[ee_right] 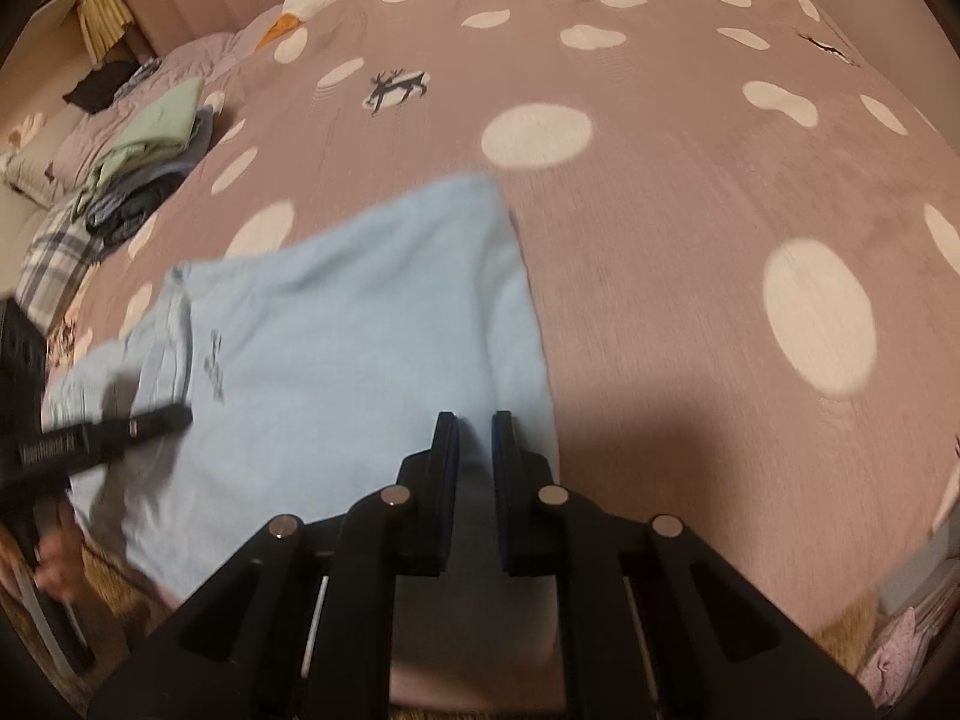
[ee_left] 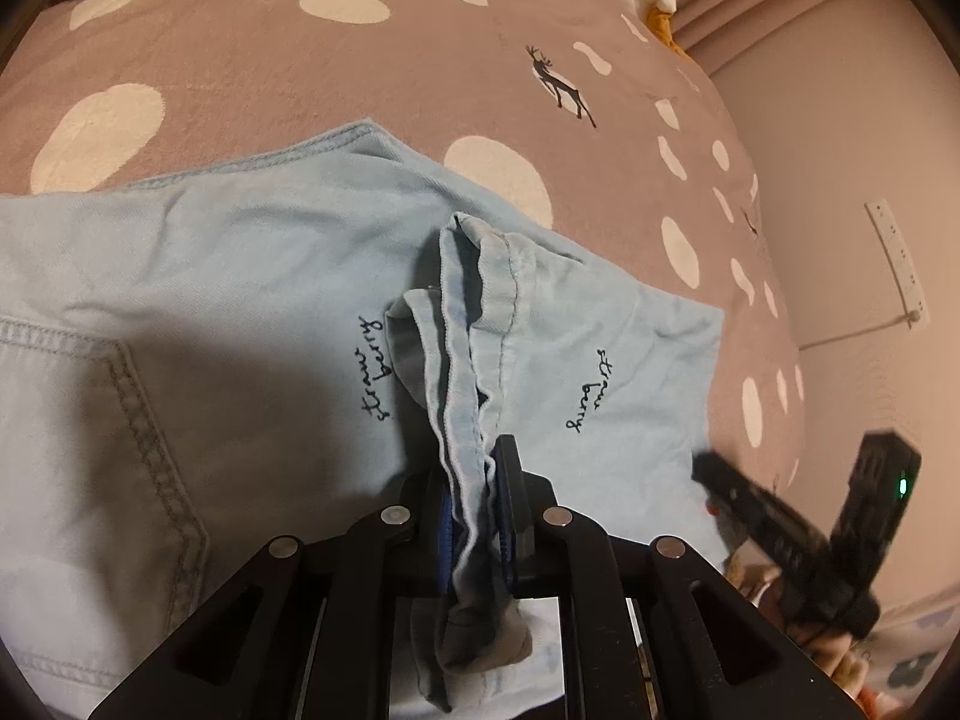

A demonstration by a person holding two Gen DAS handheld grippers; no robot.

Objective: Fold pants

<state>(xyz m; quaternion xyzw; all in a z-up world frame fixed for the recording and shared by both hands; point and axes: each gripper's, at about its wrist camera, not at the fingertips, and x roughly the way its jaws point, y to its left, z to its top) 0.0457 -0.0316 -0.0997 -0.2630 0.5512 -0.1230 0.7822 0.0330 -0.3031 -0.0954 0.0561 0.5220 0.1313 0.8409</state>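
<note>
So, biggest first: bed (ee_left: pixel 240 60) with a mauve spotted cover, white dots and small deer prints, filling both views. Pale blue pants (ee_left: pixel 252 276) lie spread flat on it, near the edge closest to me; back pocket stitching at left in the left wrist view, "strawberry" script printed twice on the fabric. Same pants (ee_right: pixel 360 324) show in the right wrist view, smooth blue panel, blurred.

Stack of folded clothes (ee_right: pixel 144 156), green on top, sits well apart at the far left of the bed in the right wrist view, plaid fabric just below it.

My left gripper (ee_left: pixel 477 516) points forward and low over the pants, its fingers (ee_left: pixel 510 480) pinching a bunched hem or cuff fold, fabric standing up between the pads and hanging down behind them.

My right gripper (ee_right: pixel 474 444) hovers over the pants' near right edge, fingers (ee_right: pixel 447 456) apart by a narrow gap, nothing between them. It also shows at lower right of the left wrist view (ee_left: pixel 798 528), angled inward, green light on its body.
</note>
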